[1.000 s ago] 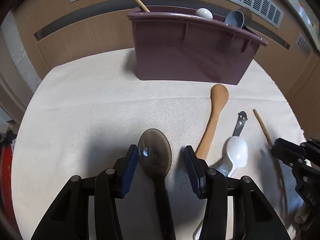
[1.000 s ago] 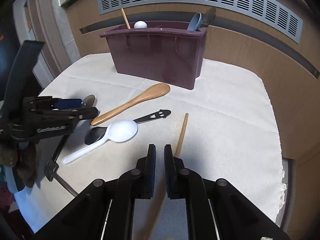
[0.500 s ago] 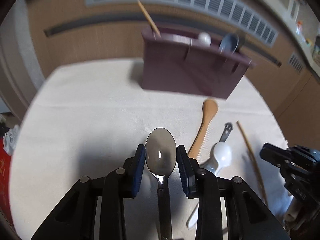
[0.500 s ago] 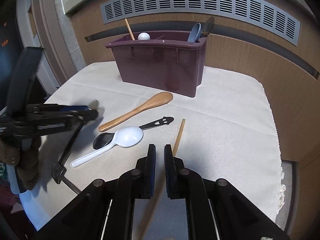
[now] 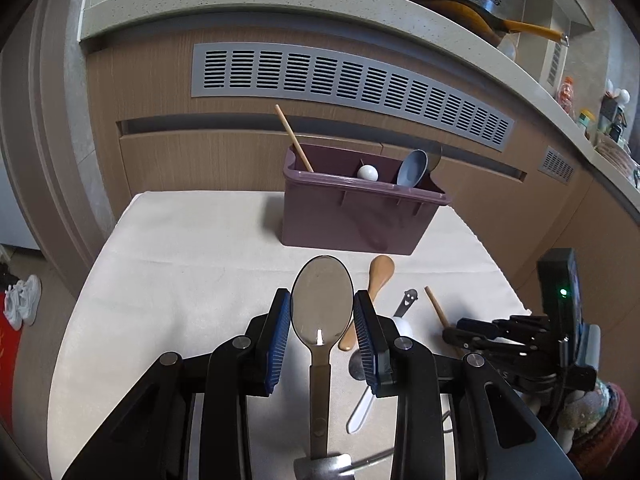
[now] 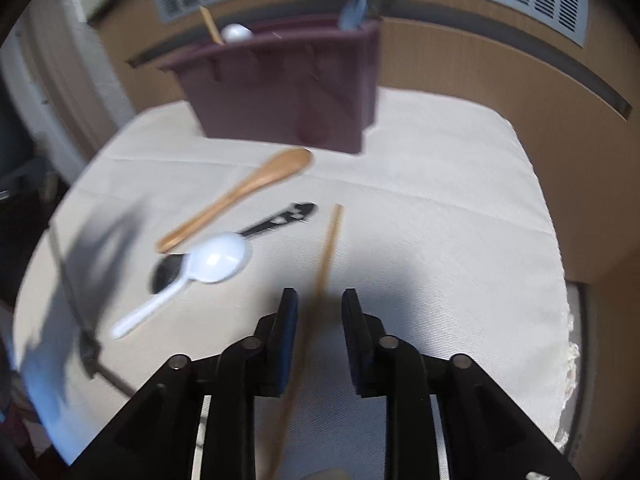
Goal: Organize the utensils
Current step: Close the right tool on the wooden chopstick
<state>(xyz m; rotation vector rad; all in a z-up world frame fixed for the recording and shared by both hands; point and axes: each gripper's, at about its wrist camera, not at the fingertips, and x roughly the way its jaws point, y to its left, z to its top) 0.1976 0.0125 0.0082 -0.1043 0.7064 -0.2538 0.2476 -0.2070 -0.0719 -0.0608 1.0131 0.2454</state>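
Note:
My left gripper (image 5: 322,320) is shut on a dark translucent spoon (image 5: 322,308), held above the cloth, bowl pointing at the maroon utensil bin (image 5: 356,216). My right gripper (image 6: 318,312) is open, low over the cloth, its fingers either side of a wooden chopstick (image 6: 326,252). On the cloth lie a wooden spoon (image 6: 236,196), a white plastic spoon (image 6: 208,264) and a black spoon with a smiley handle (image 6: 280,218). The bin (image 6: 288,92) holds a chopstick, a white spoon and a blue spoon. The right wrist view is blurred.
The table is covered with a cream cloth (image 5: 180,264). A wooden cabinet front with a grey vent (image 5: 344,80) stands close behind the bin. The table's right edge (image 6: 560,280) drops off beside the right gripper.
The left gripper closed on the dark spoon and lifted it off the cloth. The right gripper opened from shut and moved forward around the chopstick.

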